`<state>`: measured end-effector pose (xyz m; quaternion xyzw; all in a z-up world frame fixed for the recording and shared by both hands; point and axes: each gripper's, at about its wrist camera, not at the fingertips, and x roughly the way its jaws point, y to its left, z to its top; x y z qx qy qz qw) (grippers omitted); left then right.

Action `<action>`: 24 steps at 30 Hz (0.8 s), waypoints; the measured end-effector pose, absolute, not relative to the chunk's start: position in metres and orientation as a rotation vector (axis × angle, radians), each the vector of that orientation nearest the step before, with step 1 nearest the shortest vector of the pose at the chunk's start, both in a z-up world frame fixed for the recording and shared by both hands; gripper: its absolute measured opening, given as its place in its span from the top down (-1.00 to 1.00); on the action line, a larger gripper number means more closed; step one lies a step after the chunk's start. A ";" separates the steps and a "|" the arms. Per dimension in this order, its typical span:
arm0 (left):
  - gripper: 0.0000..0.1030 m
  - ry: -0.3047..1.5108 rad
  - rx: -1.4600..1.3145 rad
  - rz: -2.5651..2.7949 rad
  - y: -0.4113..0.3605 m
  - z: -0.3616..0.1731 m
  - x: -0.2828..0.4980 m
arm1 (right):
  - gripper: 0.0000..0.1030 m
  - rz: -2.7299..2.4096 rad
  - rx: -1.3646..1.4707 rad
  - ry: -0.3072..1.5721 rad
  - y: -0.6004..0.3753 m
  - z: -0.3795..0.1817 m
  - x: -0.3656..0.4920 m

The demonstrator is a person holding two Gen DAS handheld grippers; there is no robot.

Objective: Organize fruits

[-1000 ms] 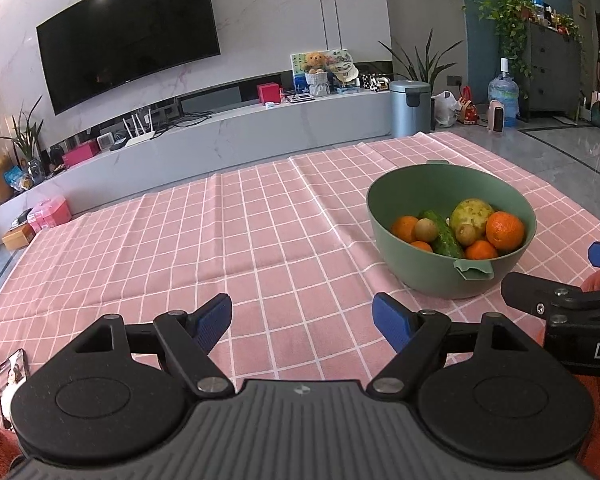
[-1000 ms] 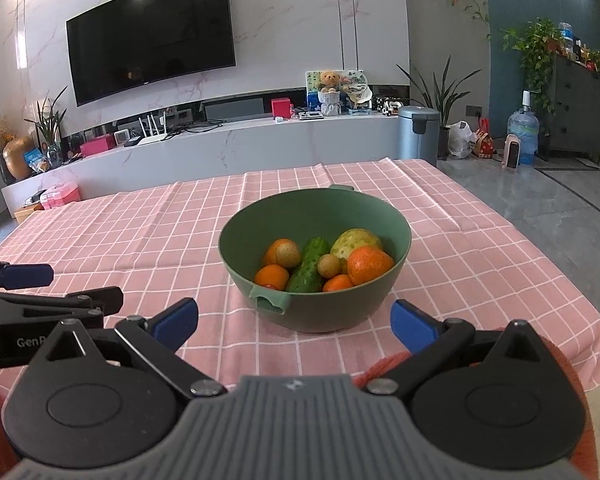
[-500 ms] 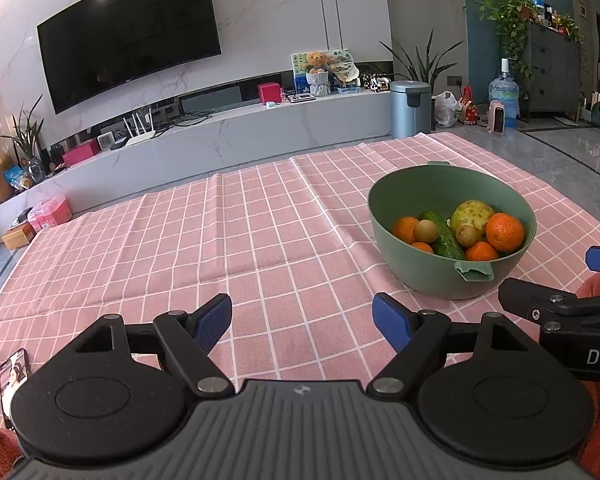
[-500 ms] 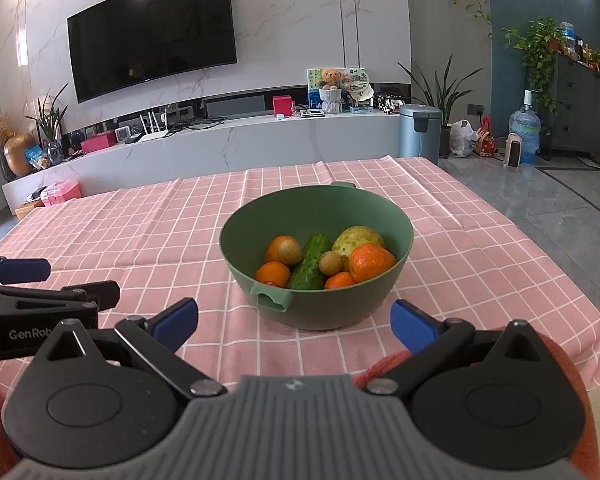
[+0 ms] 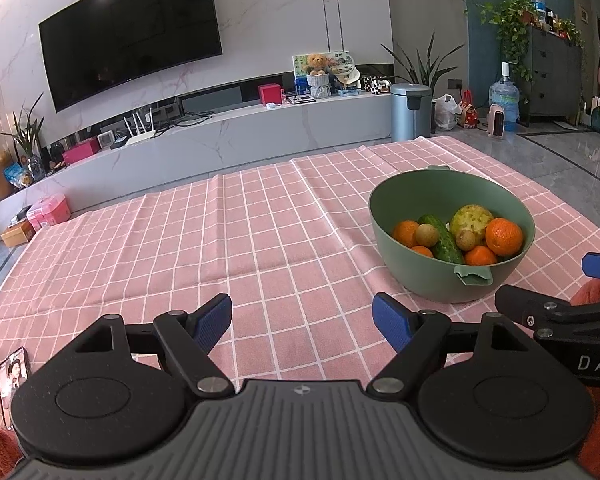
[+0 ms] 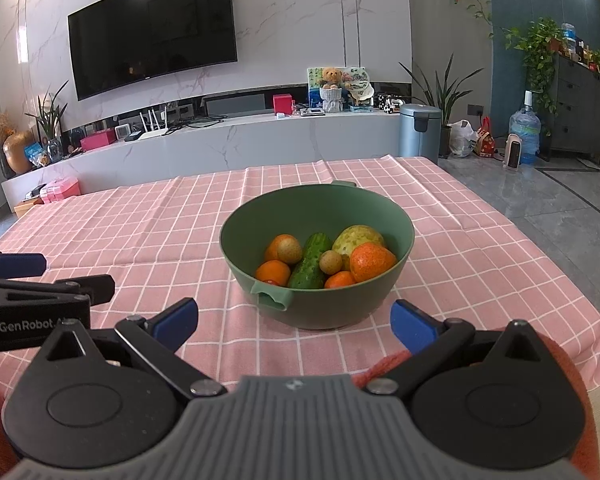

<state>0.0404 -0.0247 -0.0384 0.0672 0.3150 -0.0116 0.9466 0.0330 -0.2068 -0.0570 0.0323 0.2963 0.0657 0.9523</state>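
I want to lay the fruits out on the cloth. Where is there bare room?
Bare: the pink checked tablecloth left of the green bowl, back to its far edge. Less room on the cloth strip right of the bowl. Crowded: inside the bowl, around the cucumber.

Over the last second the bowl has drifted slightly upward in both wrist views, and slightly rightward in the left view. In the left view the right hand-held gripper sits a little lower and further right; in the right view the left hand-held gripper sits marginally lower
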 end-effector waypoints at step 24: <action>-0.82 0.643 0.138 -0.027 -0.024 -0.037 0.039 | -0.91 0.135 0.064 0.608 -0.208 -0.060 0.034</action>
